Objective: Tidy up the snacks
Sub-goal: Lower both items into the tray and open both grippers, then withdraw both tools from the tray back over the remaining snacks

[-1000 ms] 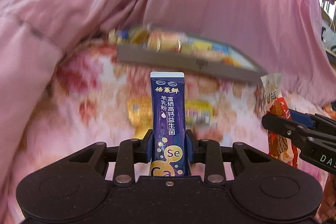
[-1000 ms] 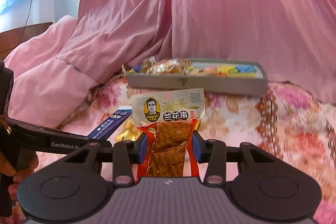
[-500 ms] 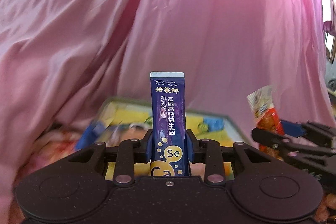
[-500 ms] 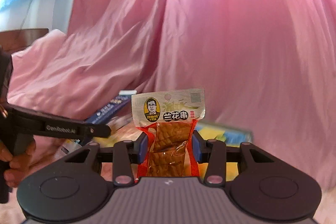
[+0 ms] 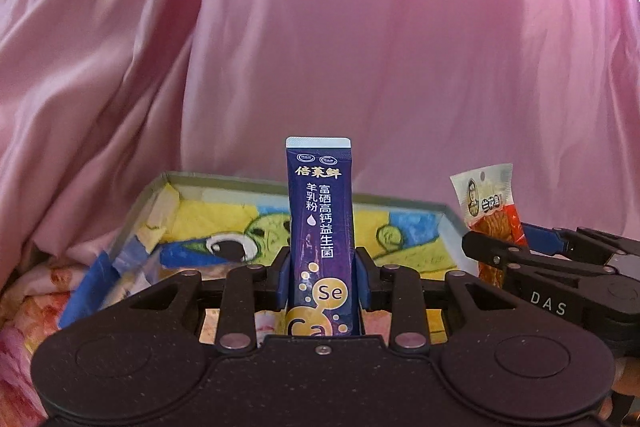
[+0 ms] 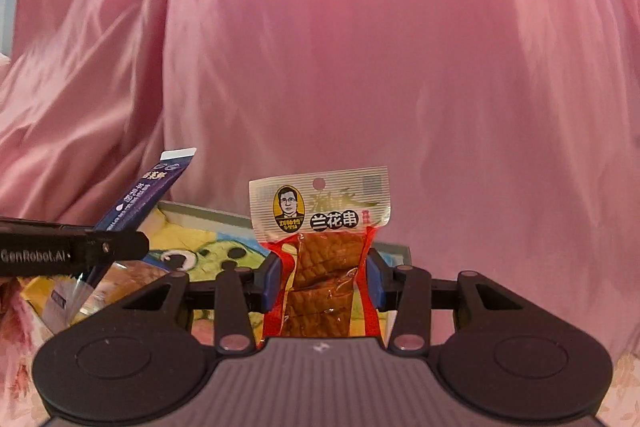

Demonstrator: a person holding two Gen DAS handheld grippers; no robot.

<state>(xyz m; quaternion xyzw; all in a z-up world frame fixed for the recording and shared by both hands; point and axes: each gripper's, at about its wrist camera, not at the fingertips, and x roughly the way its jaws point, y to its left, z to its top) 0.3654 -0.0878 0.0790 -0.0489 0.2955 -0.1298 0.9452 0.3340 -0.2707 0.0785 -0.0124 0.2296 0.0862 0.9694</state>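
Above the near edge of the tray (image 5: 404, 202), our left gripper (image 5: 322, 279) clamps a purple milk-powder stick (image 5: 320, 227) and our right gripper (image 6: 322, 277) a tofu-skewer pack (image 6: 322, 267); crowded together, the fingers could collide and release badly.

Floral bedspread with 1 grey tray on it

The floral bedspread (image 5: 24, 291) shows pink and orange blooms at the lower left of the left wrist view and again at the lower right corner of the right wrist view. A shallow grey tray (image 5: 132, 223) sits directly on it, lower centre of the frame, its floor a yellow, blue and green cartoon picture. Pink satin cloth (image 5: 360, 47) drapes behind the tray, filling the upper frame.
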